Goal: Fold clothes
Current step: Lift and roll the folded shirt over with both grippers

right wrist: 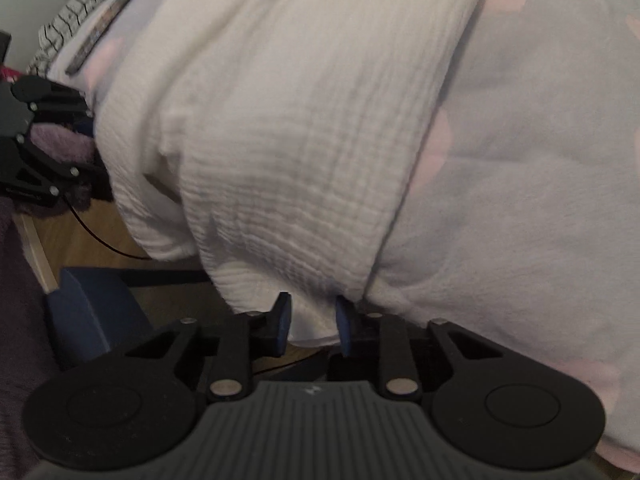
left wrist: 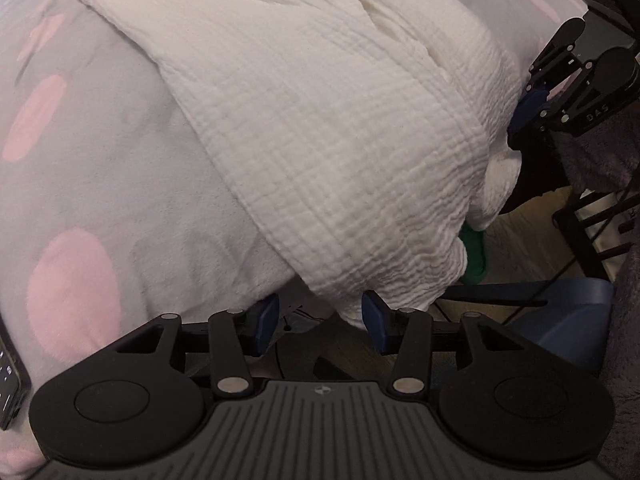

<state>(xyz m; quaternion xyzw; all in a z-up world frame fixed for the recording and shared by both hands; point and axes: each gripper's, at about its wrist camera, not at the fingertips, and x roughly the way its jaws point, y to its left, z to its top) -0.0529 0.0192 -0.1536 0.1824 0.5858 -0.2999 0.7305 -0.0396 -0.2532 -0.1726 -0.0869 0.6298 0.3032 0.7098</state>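
Note:
A white crinkled garment (left wrist: 320,120) lies on a grey blanket with pink spots (left wrist: 100,160) and hangs over the bed's near edge. My left gripper (left wrist: 320,324) is open, its blue pads (left wrist: 266,320) spread wide just below the garment's hanging corner, which brushes the right pad. In the right wrist view the same garment (right wrist: 280,140) hangs down between my right gripper's (right wrist: 312,322) blue pads (right wrist: 282,320), which are close together with the cloth's edge between them. The right gripper also shows in the left wrist view (left wrist: 528,112), at the garment's far edge.
A phone (left wrist: 8,384) lies on the blanket at the left. A blue bin (left wrist: 568,316) and a dark chair frame (left wrist: 592,224) stand on the wooden floor beside the bed. A green item (left wrist: 474,256) peeks out below the garment. A checked cloth (right wrist: 80,12) lies far back.

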